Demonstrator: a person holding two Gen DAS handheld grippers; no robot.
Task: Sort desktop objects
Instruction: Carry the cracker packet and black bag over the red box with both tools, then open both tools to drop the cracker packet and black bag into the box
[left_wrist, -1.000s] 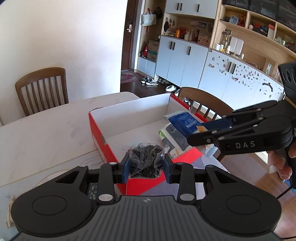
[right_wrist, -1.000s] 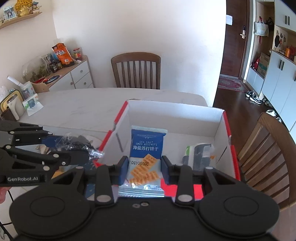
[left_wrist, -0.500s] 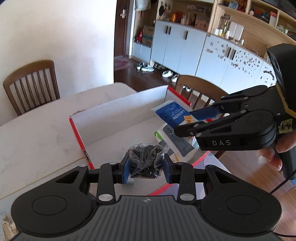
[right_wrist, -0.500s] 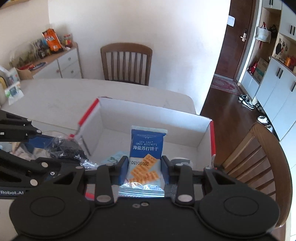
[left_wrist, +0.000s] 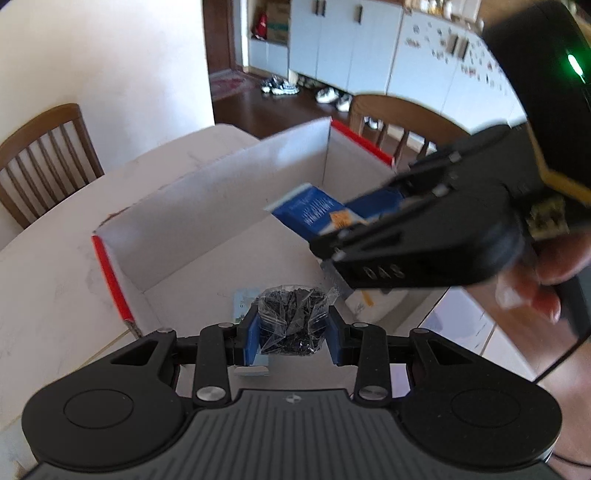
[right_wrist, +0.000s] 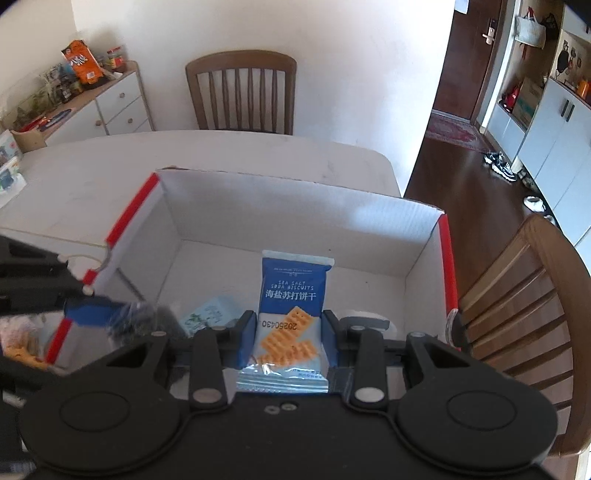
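Note:
My left gripper (left_wrist: 291, 334) is shut on a clear bag of small black pieces (left_wrist: 291, 317) and holds it over the near part of the open white box with red edges (left_wrist: 207, 206). My right gripper (right_wrist: 288, 339) is shut on a blue biscuit packet (right_wrist: 293, 295) and holds it above the box (right_wrist: 295, 206). The right gripper and its packet (left_wrist: 314, 210) also show at the right of the left wrist view. The left gripper with its bag (right_wrist: 144, 317) shows blurred at the left of the right wrist view.
A pale teal packet (right_wrist: 208, 314) and a white-and-dark packet (right_wrist: 365, 321) lie on the box floor. Wooden chairs stand at the table's far side (right_wrist: 242, 92) and right side (right_wrist: 524, 314). The marble table (right_wrist: 92, 173) stretches left of the box.
Both grippers have moved forward and higher over the box with their loads. The view now looks down into the box. Both grips are unchanged.

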